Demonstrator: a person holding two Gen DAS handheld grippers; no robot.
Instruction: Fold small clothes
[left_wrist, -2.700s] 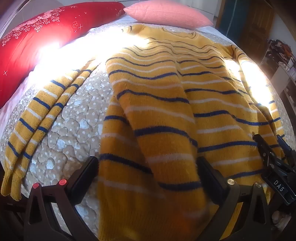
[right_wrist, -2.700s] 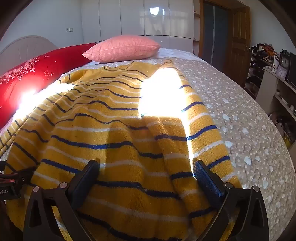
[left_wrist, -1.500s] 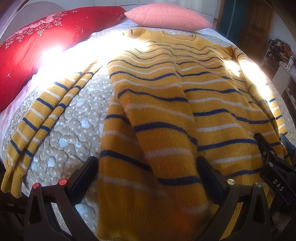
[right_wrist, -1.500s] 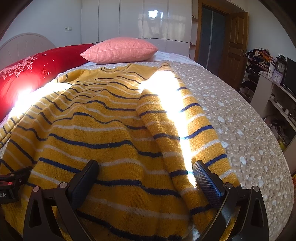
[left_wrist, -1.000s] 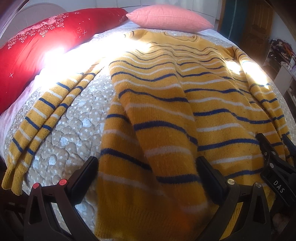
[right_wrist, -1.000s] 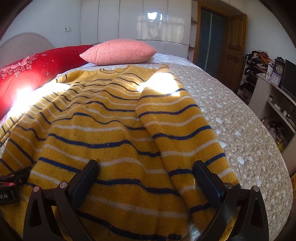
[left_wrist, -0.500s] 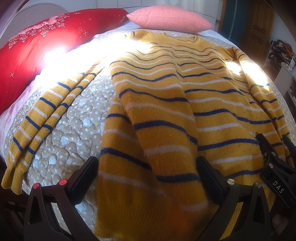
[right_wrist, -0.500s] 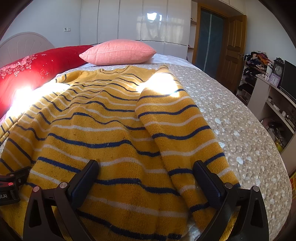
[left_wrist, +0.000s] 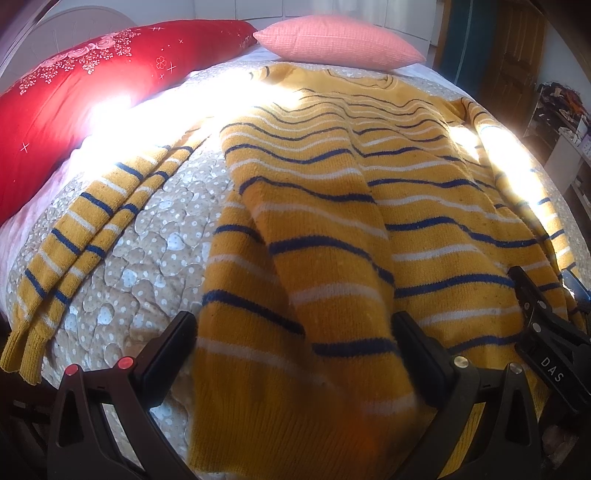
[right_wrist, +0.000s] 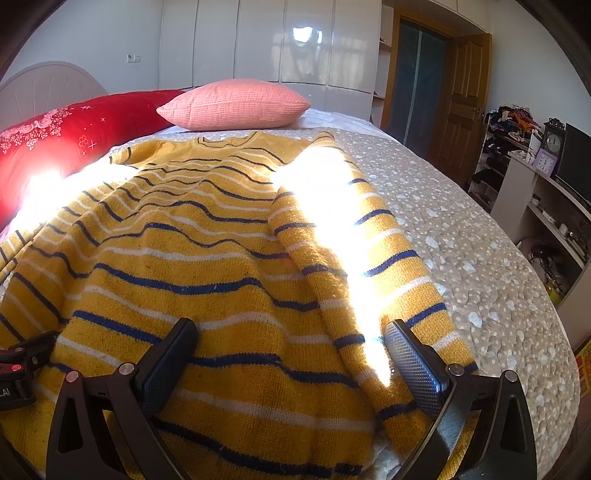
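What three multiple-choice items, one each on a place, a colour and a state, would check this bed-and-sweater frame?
1. Where does the pink pillow lie?
A. beyond the sweater's neckline, at the head of the bed
B. on the sweater's hem
C. on the floor

2. What colours are the stripes on the yellow sweater?
A. red and green
B. dark blue and white
C. black only

3. How do the jaws of the left hand-held gripper and right hand-held gripper stand?
A. both shut on a sleeve
B. left open, right shut
C. both open, over the sweater's lower part

Answers: 1 A, the pillow sits past the collar beside the red quilt. 2 B, blue and white bands cross the knit. 3 C, each pair of fingers is spread wide with fabric showing between them.
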